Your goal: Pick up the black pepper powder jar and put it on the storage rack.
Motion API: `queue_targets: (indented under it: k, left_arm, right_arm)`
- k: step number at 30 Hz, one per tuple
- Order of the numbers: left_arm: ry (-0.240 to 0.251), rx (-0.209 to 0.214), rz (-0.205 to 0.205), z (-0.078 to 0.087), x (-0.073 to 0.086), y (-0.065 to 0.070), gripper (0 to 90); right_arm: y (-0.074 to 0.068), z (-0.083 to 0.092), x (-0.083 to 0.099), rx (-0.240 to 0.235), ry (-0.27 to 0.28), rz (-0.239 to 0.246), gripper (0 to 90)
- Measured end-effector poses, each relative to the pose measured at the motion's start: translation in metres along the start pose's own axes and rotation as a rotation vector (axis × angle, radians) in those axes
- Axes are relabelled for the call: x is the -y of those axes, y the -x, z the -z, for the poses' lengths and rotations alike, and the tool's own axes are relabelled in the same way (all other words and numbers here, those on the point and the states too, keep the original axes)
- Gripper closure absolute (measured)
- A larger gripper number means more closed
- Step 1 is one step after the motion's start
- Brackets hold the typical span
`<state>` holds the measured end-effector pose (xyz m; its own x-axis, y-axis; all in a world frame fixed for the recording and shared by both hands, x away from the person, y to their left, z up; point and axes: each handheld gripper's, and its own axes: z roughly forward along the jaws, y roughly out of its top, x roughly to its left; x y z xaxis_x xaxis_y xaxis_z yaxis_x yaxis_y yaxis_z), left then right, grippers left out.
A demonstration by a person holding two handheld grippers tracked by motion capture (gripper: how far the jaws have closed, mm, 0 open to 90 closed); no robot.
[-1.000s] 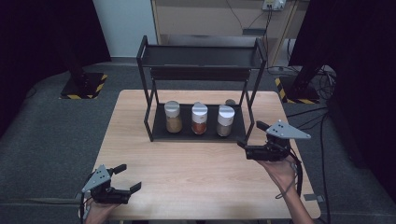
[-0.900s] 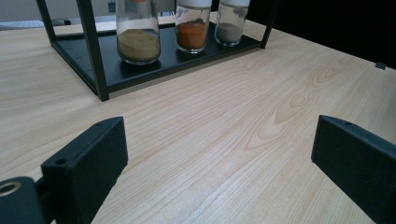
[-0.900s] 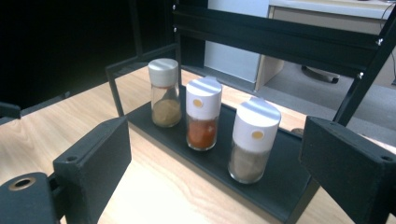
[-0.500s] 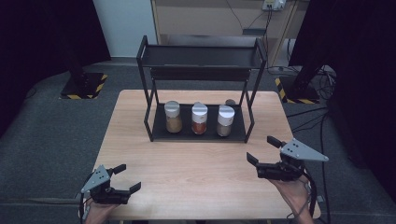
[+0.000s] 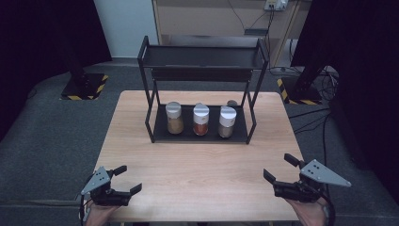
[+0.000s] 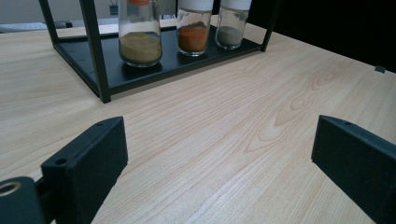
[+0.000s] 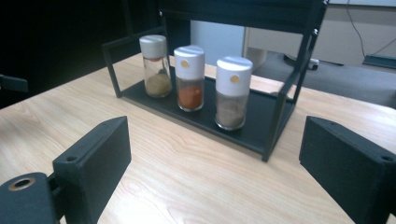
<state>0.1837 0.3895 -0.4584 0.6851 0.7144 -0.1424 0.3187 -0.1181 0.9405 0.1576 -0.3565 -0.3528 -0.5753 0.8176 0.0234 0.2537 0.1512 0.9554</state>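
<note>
While both grippers are held empty near the table's front edge, three glass spice jars are seen already standing in the rack.

In the high view, the left gripper (image 5: 123, 181) and right gripper (image 5: 278, 168) are spread open, well short of the black metal two-tier rack (image 5: 202, 59). In the left gripper view, the yellow-spice jar (image 6: 139, 35) stands ahead of the parted jaws, the light wooden table (image 6: 243, 116) between. In the right gripper view, the orange-spice jar (image 7: 189, 79) and grey-spice jar (image 7: 232, 93) stand ahead, untouched; placement is judged done, with little left.
</note>
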Motion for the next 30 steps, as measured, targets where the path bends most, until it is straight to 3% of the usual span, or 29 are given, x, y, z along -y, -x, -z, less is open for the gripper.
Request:
queue_targets:
  k: [14,30]
  left_arm:
    - [0.011,0.001,0.000,0.000,0.001,0.000,2.6]
    - [0.013,0.004,-0.009,0.001,0.001,0.000,2.6]
  right_arm:
    - [0.007,0.000,0.038,0.011,-0.022,-0.048,9.2]
    - [0.010,-0.011,0.058,0.030,-0.038,-0.053,9.3]
